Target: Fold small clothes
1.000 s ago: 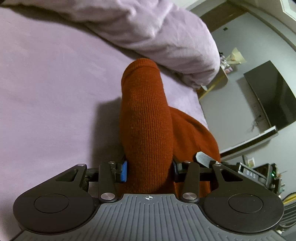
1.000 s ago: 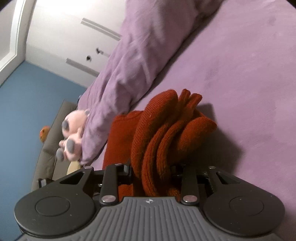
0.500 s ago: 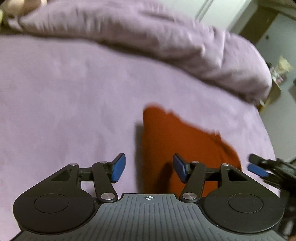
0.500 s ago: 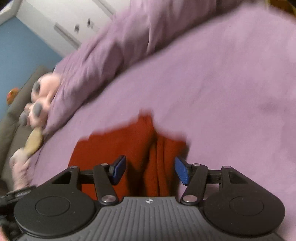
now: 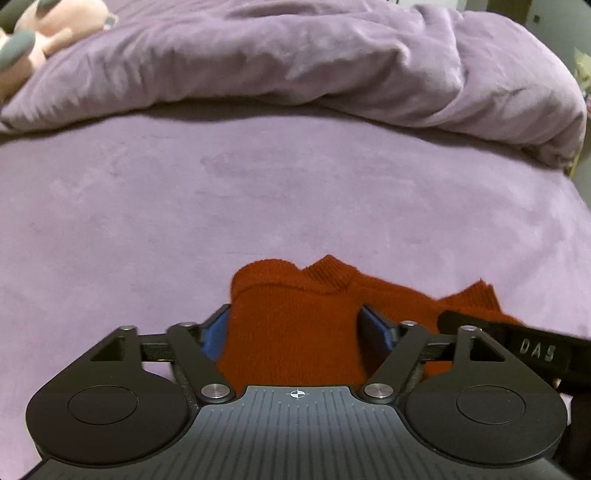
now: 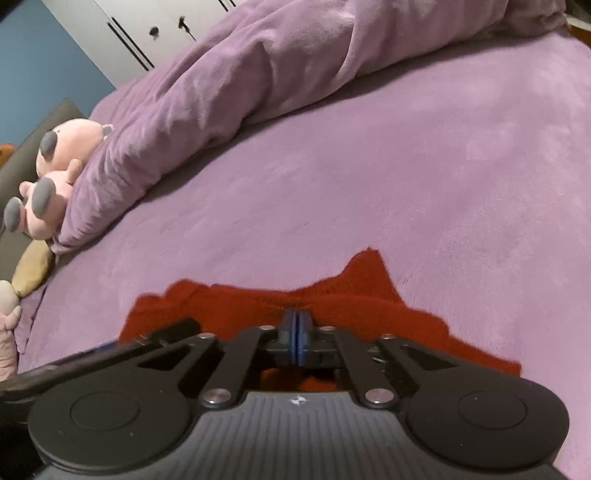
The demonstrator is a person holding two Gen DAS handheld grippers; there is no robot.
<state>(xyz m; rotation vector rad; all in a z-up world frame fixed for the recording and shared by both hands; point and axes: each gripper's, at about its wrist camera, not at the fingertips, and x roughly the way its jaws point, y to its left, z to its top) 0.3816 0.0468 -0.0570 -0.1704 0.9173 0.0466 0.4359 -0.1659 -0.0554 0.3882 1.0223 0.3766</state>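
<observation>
A rust-red knitted garment (image 5: pixel 295 325) lies folded flat on the purple bed sheet (image 5: pixel 258 192). My left gripper (image 5: pixel 295 328) is open, its blue pads on either side of the garment's left part, low over it. In the right wrist view the garment (image 6: pixel 354 295) lies just ahead of and under my right gripper (image 6: pixel 296 339), whose blue pads are pressed together with nothing between them. The right gripper's black arm also shows in the left wrist view (image 5: pixel 517 343), over the garment's right part.
A bunched purple duvet (image 5: pixel 332 62) runs along the far side of the bed. A pink plush toy (image 6: pixel 55 173) lies at the duvet's left end, with other soft toys (image 6: pixel 29 266) below it. White wardrobe doors (image 6: pixel 147 29) stand behind.
Both grippers let go of the red garment, which dropped flat onto the sheet. The left gripper stays open over it; the right gripper opened, then shut empty.
</observation>
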